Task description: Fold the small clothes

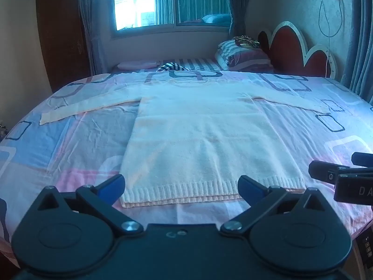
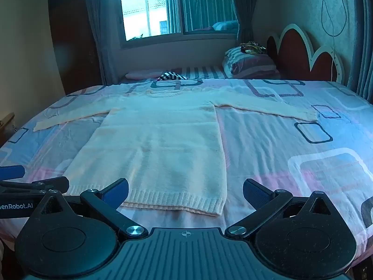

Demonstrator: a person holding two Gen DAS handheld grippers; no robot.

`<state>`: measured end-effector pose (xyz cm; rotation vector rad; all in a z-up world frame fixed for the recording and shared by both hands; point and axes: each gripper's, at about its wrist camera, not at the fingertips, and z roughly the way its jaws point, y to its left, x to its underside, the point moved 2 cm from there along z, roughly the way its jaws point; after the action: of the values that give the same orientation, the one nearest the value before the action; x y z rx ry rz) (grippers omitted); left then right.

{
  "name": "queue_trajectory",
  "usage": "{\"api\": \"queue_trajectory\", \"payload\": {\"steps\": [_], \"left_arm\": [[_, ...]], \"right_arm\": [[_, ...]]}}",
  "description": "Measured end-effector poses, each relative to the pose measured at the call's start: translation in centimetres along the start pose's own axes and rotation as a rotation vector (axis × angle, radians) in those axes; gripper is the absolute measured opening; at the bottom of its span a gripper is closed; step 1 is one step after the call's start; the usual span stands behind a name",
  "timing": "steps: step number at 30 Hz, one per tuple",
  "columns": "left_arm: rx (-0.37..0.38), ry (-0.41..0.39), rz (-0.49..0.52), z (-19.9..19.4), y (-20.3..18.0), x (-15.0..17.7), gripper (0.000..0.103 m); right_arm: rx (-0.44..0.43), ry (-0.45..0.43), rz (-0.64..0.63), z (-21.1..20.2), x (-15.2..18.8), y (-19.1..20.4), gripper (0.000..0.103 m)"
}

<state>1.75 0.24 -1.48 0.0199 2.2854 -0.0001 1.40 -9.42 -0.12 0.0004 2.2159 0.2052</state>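
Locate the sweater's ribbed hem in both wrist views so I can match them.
Left wrist: ribbed hem lies low and centre, between the open left tongs.
Right wrist: ribbed hem lies low, left of centre, reaching in between the open right tongs.
Shared landmark: the scalloped red headboard, upper right in both.

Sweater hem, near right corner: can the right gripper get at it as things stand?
Probably yes. The right gripper hovers with jaws wide open and empty just short of the sweater hem's near right corner, which lies flat on the bedsheet with nothing between.
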Motion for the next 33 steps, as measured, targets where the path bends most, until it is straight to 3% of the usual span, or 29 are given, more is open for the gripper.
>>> {"api": "queue_trajectory", "payload": {"steps": [8, 33], "left_arm": [[-0.036, -0.012, 0.020, -0.06, 0.01, 0.01, 0.102], [-0.028, -0.032, 0.012, -0.42, 0.48, 0.31, 0.102]], "right_arm": [[-0.003, -0.002, -0.002, -0.08, 0.11, 0.32, 0.103], [0.016, 0.000, -0.015, -0.05, 0.06, 0.63, 0.103]]}}
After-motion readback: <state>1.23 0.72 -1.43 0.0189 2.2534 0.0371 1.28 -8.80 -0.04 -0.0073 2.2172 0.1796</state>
